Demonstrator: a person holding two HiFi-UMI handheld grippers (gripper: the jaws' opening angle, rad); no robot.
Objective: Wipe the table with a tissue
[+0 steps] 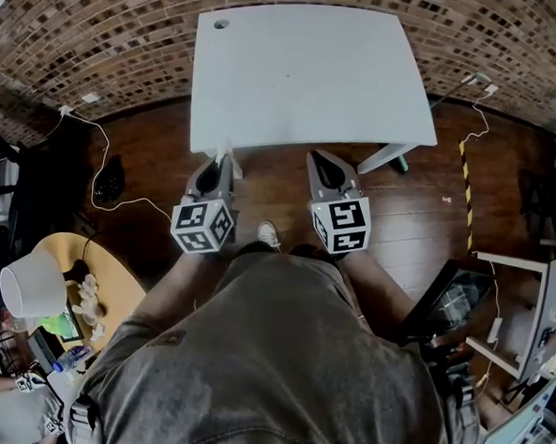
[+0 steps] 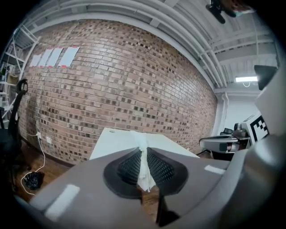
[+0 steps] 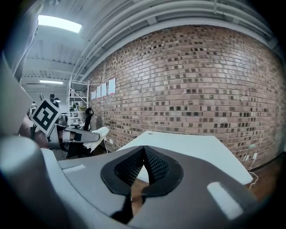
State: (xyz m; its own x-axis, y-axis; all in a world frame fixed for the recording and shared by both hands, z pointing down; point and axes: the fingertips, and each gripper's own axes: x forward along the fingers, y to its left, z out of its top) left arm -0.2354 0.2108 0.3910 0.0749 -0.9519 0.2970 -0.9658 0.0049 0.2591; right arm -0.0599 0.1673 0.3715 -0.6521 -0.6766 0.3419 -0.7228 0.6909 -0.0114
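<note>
A white table (image 1: 306, 77) stands against a brick wall, and its top is bare. Both grippers hang just short of its near edge, over the wooden floor. My left gripper (image 1: 224, 160) is shut on a white tissue (image 1: 232, 166). In the left gripper view the tissue (image 2: 145, 172) is a crumpled strip pinched between the ribbed pads (image 2: 129, 167), sticking out above and below them, with the table (image 2: 116, 141) ahead. My right gripper (image 1: 321, 159) is shut with nothing in it. In the right gripper view its pads (image 3: 154, 165) meet at the tip (image 3: 144, 150) and the table (image 3: 187, 145) lies beyond.
A cable hole (image 1: 221, 22) sits in the table's far left corner, and a white table foot (image 1: 387, 157) angles out at the near right. White cables (image 1: 102, 173) trail over the floor on the left. A yellow round table (image 1: 114, 291) with a white lamp (image 1: 32, 283) stands at lower left.
</note>
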